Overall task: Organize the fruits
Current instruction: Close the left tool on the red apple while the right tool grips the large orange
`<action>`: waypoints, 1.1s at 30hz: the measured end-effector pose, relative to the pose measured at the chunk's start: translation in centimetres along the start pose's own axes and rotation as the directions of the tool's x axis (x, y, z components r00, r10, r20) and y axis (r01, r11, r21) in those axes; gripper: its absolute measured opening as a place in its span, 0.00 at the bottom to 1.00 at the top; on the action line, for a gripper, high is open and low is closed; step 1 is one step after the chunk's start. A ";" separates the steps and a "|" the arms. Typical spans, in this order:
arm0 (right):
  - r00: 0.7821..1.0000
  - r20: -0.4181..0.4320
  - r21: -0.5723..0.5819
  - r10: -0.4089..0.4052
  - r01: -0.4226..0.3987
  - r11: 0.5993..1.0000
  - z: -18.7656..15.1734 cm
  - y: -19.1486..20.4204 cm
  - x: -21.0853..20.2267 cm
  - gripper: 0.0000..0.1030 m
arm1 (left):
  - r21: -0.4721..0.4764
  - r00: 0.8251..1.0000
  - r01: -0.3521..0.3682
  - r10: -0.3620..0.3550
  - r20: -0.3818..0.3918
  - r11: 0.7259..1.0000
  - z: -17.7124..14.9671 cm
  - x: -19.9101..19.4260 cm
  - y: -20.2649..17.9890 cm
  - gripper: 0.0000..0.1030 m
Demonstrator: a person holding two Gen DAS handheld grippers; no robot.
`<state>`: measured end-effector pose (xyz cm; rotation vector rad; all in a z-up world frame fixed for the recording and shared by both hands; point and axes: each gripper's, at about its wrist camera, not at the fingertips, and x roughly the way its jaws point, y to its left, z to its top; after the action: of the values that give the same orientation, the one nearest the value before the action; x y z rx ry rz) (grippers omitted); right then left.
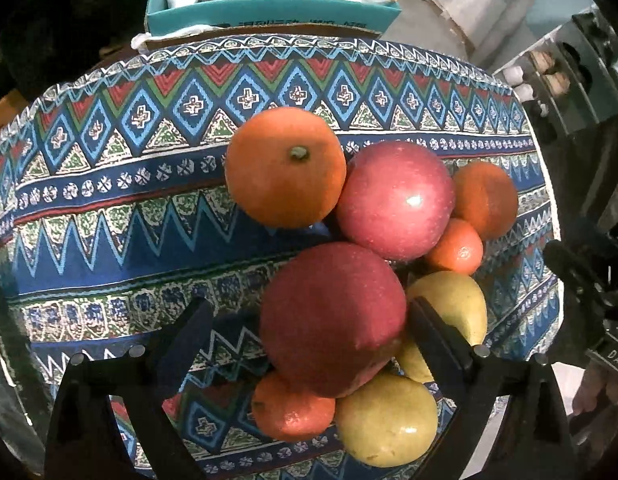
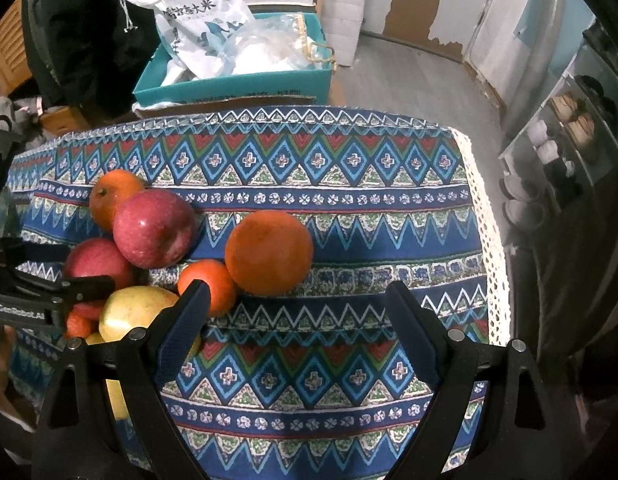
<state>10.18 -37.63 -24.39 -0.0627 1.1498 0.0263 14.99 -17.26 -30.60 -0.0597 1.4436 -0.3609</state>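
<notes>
Eight fruits, at least, lie in one mixed cluster on the patterned surface (image 2: 349,208); no sorting by kind shows, so I judge the task barely begun. Landmark: near red apple (image 1: 329,320).

- Teal box (image 2: 237,84) of bags stands beyond the surface's far edge, well apart from that apple.
- Left claw (image 1: 309,340) straddles the near red apple, jaws wide; right finger close against its side, left finger clear of it. No grip yet.
- Right claw (image 2: 297,320) hangs wide open over bare cloth, right of the apple, holding nothing.
- Second red apple (image 1: 395,200) touches it on the far side.
- Large orange (image 1: 285,166) sits beyond it, far-left.
- Another orange (image 1: 485,198) lies behind the second apple.
- Two yellow-green pears (image 1: 385,420) press against it, near-right.
- Small tangerine (image 1: 293,408) is tucked under its near side; another tangerine (image 1: 455,246) lies far-right.

Obstruction: the packed neighbours may roll when the apple lifts.
</notes>
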 end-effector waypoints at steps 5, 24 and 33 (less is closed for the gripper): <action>1.000 -0.004 -0.012 -0.003 0.003 1.000 0.2 0.4 0.4 0.85 | -0.011 0.997 0.078 -0.078 -0.004 0.997 -0.2 0.2 0.2 0.77; 0.994 -0.070 0.047 0.081 -0.077 0.996 2.0 -0.4 5.9 0.85 | 0.101 0.996 -0.052 0.043 0.083 0.994 -0.5 -2.1 -0.1 0.74; 0.991 -0.109 0.037 0.072 -0.069 0.997 2.1 0.3 7.8 0.85 | 0.109 0.992 -0.096 0.087 0.086 0.989 -0.5 -1.9 1.0 0.74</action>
<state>15.29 -37.31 -30.66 0.0063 1.2620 0.0670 14.50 -15.71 -29.08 0.0825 1.3388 -0.3596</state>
